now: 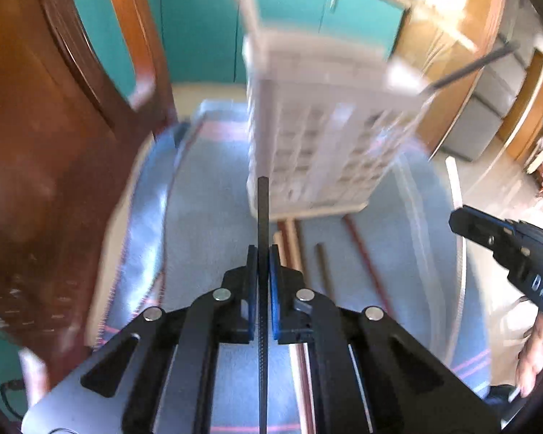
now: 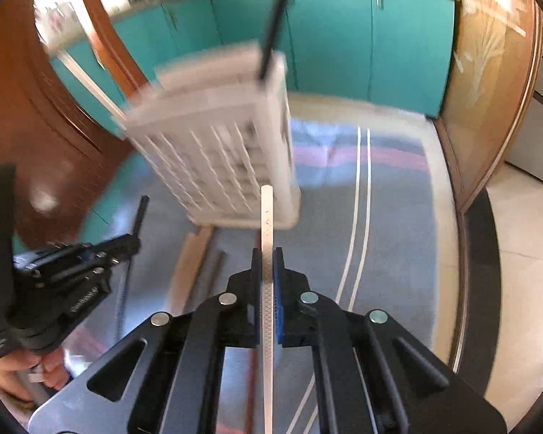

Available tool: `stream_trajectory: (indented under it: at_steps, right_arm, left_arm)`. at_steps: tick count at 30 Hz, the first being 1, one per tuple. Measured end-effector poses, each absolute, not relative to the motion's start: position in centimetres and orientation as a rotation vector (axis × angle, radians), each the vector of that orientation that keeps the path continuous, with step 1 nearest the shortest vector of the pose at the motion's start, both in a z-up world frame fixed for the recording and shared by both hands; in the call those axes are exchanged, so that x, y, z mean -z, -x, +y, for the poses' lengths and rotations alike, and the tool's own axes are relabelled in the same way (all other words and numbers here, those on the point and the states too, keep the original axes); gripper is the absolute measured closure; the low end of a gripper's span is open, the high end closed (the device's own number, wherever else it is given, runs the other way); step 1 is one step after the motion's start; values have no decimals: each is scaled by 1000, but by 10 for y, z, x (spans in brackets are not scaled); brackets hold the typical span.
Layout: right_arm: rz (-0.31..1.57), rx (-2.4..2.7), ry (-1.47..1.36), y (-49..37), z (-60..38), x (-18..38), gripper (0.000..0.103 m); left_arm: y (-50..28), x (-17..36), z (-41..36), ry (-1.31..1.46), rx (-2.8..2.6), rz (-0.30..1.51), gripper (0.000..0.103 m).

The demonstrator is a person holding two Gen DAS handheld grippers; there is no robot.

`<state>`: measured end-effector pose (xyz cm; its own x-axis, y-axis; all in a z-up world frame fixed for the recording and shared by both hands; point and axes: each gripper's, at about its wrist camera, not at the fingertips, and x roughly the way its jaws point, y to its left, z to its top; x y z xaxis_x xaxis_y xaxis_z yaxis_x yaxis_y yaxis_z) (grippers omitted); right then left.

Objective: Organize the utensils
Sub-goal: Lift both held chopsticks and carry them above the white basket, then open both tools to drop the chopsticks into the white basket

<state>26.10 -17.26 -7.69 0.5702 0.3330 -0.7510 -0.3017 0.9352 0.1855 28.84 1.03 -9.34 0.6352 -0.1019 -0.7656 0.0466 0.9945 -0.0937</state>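
a blue striped cloth (image 2: 391, 195) covers the desk (image 1: 456, 177). ahead of the right hand-held gripper (image 2: 268, 267) a white slotted caddy (image 2: 231, 166) stands on the cloth. to that gripper's left, near the caddy's base, a pale chopstick (image 2: 190, 264) and a dark chopstick (image 2: 208, 275) lie side by side.

You are working over a blue striped cloth (image 2: 391, 188) covering the table, with pink and white stripes running across it. Beyond the cloth's far edge, teal cabinet doors (image 2: 329, 36) are lining the back wall. Left of the cloth, a reddish-brown wooden chair back (image 1: 54, 115) is curving upward. Right of the cloth, a glass-fronted wooden cabinet (image 2: 488, 79) is catching bright daylight, and pale floor tiles (image 2: 525, 238) are showing beside it.
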Motion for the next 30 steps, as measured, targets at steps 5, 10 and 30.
stream_trajectory:
  at_steps: [5, 10, 30]
  right_arm:
    - [733, -444, -138, -229, -197, 16, 97]
    - [580, -471, -216, -212, -204, -39, 97]
    - [298, -246, -203, -283, -161, -40, 97]
  left_arm:
    - [-244, 28, 14, 113, 150, 680, 96]
    - [-219, -47, 22, 158, 171, 437, 96]
    - [-327, -32, 21, 156, -69, 295, 96]
